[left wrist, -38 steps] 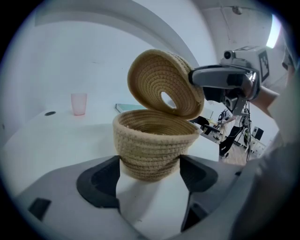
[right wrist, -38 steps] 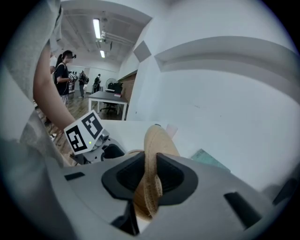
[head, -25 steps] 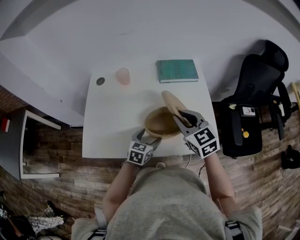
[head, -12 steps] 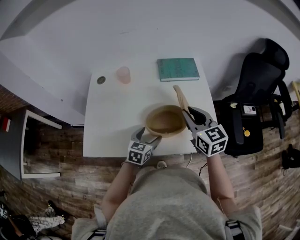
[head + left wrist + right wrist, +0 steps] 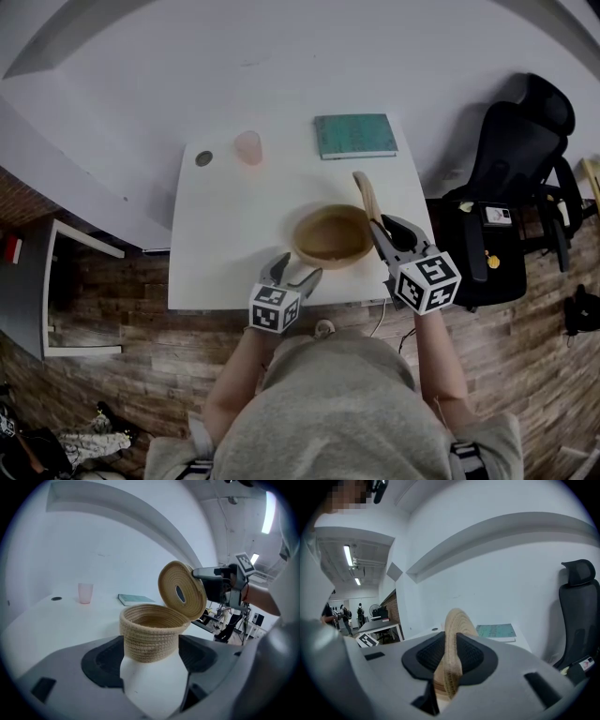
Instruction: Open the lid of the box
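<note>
A round woven box point(image 5: 330, 236) stands open on the white table point(image 5: 220, 244), near its front edge. Its flat woven lid point(image 5: 367, 198) is lifted off and stands on edge to the right of the box, with my right gripper point(image 5: 383, 228) shut on its rim. In the right gripper view the lid point(image 5: 453, 652) is pinched edge-on between the pads. My left gripper point(image 5: 292, 277) is open at the front of the table, just short of the box. In the left gripper view, the box point(image 5: 152, 634) sits just beyond the spread jaws, and the lid point(image 5: 182, 595) tilts above its right rim.
A pink cup point(image 5: 248, 147) and a small dark disc point(image 5: 203, 159) sit at the table's far left. A teal book point(image 5: 354, 136) lies at the far right corner. A black office chair point(image 5: 511, 183) stands right of the table. The white wall rises behind.
My right gripper has carried the lid rightwards off the box and turned it more edge-on. My left gripper has drawn back a little towards the person.
</note>
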A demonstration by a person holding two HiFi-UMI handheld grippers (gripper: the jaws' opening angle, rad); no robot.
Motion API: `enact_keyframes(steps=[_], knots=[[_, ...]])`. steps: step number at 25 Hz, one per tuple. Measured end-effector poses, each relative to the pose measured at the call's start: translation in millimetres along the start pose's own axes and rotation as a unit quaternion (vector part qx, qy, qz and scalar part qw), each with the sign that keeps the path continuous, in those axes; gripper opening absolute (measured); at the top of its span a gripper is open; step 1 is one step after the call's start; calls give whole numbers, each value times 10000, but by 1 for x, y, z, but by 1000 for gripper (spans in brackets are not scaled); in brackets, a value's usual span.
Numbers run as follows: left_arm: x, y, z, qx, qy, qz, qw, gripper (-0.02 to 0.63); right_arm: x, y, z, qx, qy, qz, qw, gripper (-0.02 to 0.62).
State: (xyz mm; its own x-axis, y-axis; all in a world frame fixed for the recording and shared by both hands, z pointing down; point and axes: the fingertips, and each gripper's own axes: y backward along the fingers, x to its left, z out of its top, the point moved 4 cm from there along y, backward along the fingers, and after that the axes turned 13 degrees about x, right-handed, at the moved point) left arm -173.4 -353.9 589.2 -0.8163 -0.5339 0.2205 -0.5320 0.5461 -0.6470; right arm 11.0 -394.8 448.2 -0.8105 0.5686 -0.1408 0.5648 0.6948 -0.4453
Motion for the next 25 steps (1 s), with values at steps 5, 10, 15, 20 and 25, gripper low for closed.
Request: enact_keyframes(steps=[5,10,15,20,25], knots=[[-8,17,-2,-204,83,125,9997,256,9,15,-9,13,-35,-86,10000,80],[-14,38,-8,-351,127,293,9989,182,19,32,-15,-54,-116,-169,9998,80],[-23,68,-17,-534,172,457,9974,122,40,50,-22,-88,-127,-207,9997,80],[-39,95,-31,-682,170,639,9955,54,65,76,-35,-158,-117,-175,9997,80],[-57,126,-43,-927,292,659,9931,34,92,102,-46,-315,-239,-45,9992,80]])
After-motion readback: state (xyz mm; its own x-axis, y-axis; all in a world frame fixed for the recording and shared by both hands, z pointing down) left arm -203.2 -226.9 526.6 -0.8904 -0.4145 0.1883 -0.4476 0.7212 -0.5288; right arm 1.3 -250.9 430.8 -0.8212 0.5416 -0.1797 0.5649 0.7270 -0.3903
